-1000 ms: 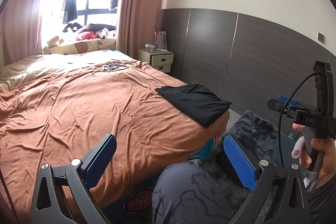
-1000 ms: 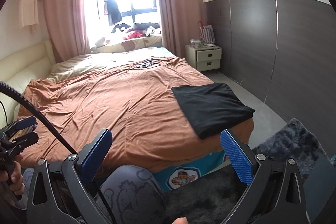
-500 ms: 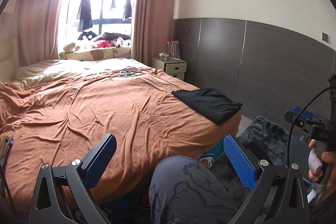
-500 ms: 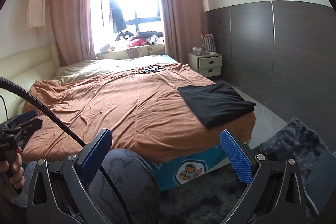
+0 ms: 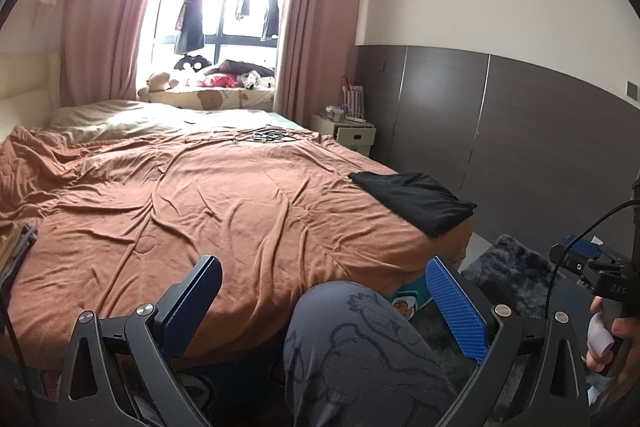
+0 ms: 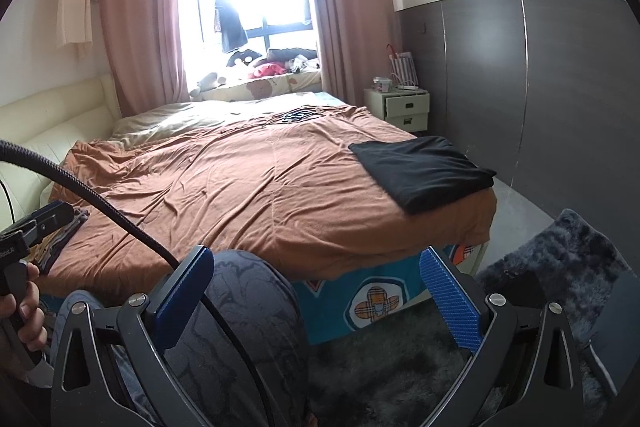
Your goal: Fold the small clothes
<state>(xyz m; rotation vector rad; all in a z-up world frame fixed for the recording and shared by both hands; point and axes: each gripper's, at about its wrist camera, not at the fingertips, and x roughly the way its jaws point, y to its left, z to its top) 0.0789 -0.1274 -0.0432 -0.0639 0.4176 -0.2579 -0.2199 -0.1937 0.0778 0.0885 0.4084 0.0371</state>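
Tilted up and drawn back from a second ago, both views now, so more ceiling and window showing and the bed sitting lower and farther off. Left gripper held low over a knee in grey printed trousers, blue-padded jaws spread wide, nothing between them. Right gripper likewise low over the same trousers, jaws wide apart and empty. Folded black garment lying flat on the rust-brown wrinkled bedspread, at the near right corner of the bed, well apart from both grippers. Small stack of patterned fabric at the near left edge of the bedspread, partly hidden behind the other gripper's handle; kind of cloth hard to tell. Tangle of dark cables on the far part of the bedspread. Cream bedside cabinet with drawers at the far right, against the dark wall panels. Shaggy dark grey rug on the floor at the near right. Clothes hanging in the bright window between pink curtains, soft toys on the sill.
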